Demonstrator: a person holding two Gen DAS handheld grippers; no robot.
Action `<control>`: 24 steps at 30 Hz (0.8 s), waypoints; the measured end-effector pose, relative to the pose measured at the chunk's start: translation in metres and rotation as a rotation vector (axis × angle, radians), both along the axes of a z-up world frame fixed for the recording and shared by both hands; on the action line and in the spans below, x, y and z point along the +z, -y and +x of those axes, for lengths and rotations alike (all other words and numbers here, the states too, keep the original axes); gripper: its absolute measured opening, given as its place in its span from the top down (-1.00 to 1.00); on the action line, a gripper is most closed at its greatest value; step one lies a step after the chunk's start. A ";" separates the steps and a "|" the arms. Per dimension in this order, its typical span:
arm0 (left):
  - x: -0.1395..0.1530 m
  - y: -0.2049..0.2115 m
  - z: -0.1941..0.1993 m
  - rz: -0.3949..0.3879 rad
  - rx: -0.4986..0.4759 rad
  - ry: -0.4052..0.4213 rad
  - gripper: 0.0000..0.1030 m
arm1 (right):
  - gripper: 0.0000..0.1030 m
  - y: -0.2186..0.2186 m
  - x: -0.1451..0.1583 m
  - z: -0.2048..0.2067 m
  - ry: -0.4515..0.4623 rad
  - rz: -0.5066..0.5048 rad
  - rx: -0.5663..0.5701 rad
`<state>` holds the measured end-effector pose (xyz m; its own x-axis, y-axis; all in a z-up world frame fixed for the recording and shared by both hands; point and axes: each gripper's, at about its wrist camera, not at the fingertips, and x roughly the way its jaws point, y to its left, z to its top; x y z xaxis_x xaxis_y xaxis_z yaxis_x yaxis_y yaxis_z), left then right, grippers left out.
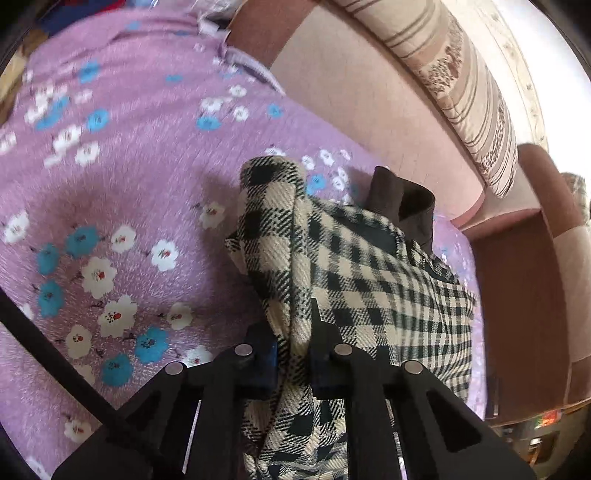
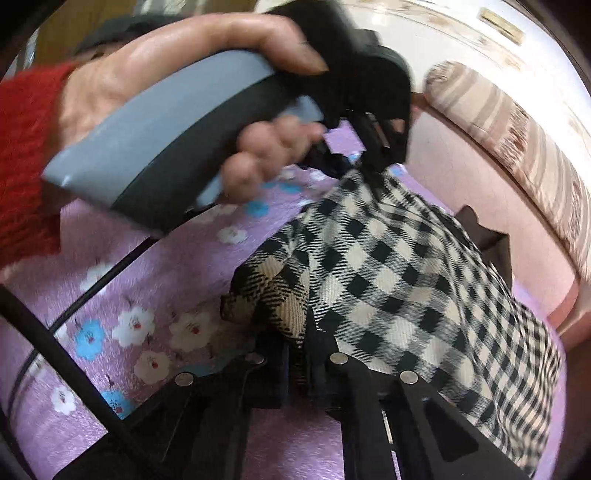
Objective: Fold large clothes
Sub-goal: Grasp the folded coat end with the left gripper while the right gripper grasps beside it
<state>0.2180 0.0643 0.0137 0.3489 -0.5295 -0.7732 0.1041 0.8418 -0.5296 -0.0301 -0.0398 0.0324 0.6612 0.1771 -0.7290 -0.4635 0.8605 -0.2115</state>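
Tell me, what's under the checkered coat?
Under the checkered coat lies the purple flowered bedspread. A dark lining peeks out behind. Whatever else sits beneath is covered.

This is a home, most likely a bedroom. A bed is spread with a purple bedsheet printed with white and blue flowers. Behind it stands a padded pink headboard with brown trim, and a striped beige bolster pillow lies along its top. A pale patterned wall rises beyond.
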 end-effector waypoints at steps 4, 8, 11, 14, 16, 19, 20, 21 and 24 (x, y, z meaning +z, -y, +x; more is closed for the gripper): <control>0.031 0.025 -0.009 0.014 -0.021 0.064 0.81 | 0.90 0.025 0.021 -0.004 0.047 0.079 -0.058; 0.066 0.076 -0.020 0.026 -0.086 0.129 0.81 | 0.90 0.065 0.043 -0.015 0.099 0.154 -0.137; 0.085 0.136 -0.028 0.044 -0.162 0.168 0.81 | 0.90 0.110 0.056 -0.021 0.130 0.203 -0.220; 0.092 0.197 -0.037 0.046 -0.245 0.181 0.81 | 0.90 0.148 0.062 -0.024 0.138 0.234 -0.292; 0.091 0.240 -0.042 0.058 -0.300 0.181 0.82 | 0.90 0.181 0.062 -0.030 0.130 0.254 -0.353; 0.080 0.298 -0.051 0.084 -0.370 0.173 0.85 | 0.90 0.217 0.056 -0.036 0.110 0.268 -0.420; 0.076 0.313 -0.054 0.095 -0.386 0.170 0.85 | 0.90 0.232 0.052 -0.038 0.101 0.271 -0.451; 0.071 0.327 -0.056 0.107 -0.402 0.168 0.85 | 0.90 0.242 0.048 -0.040 0.093 0.274 -0.473; 0.055 0.363 -0.060 0.155 -0.434 0.152 0.84 | 0.90 0.266 0.036 -0.052 0.065 0.310 -0.541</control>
